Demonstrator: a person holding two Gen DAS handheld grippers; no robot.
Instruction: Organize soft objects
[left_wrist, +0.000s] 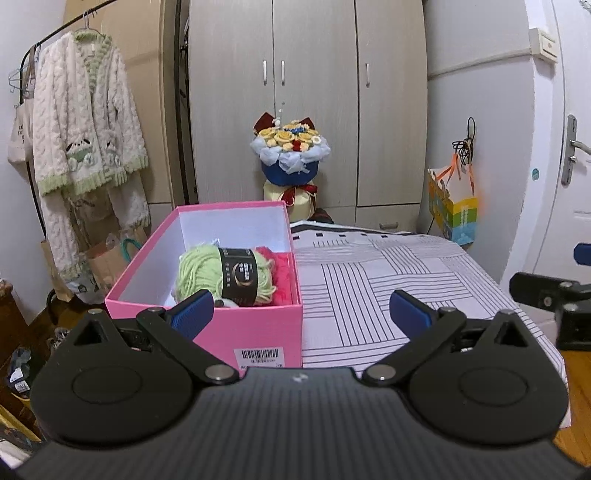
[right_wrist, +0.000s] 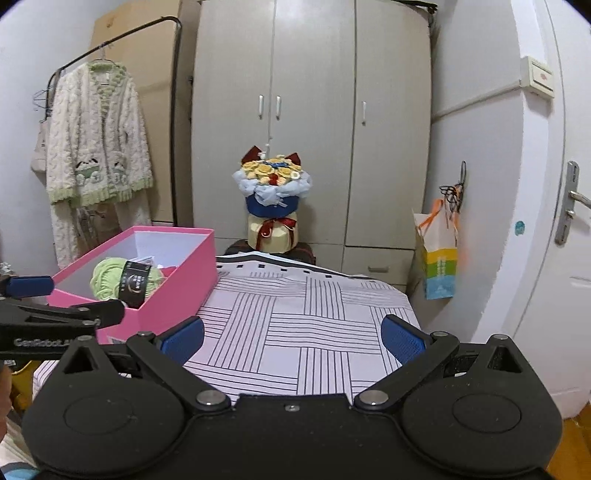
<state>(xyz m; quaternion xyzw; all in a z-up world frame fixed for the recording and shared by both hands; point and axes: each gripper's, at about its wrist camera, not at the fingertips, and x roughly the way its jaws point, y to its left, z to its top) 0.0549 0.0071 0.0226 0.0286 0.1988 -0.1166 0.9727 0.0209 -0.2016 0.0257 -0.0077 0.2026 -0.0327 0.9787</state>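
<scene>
Green yarn skein (left_wrist: 225, 275) lying in the pink box (left_wrist: 207, 325), touching a red fluffy piece (left_wrist: 282, 271); box at the left edge of the line-patterned bench (left_wrist: 388, 280); left hand-held gripper (left_wrist: 301, 314) spread wide, empty; right hand-held gripper (right_wrist: 291, 336) likewise released.

Flower bouquet (left_wrist: 290, 155) before wardrobe (left_wrist: 306, 92); robe (left_wrist: 88, 122) hanging.

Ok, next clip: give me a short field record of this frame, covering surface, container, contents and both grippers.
surface: striped cloth, bare apart from the box
container: pink box, lid off, at the cloth's left edge
contents: green yarn skein with black label; red fluffy item beside it
left gripper: open, holding nothing, just in front of the box
right gripper: open, holding nothing, over the cloth
loose soft objects on cloth: none visible
</scene>
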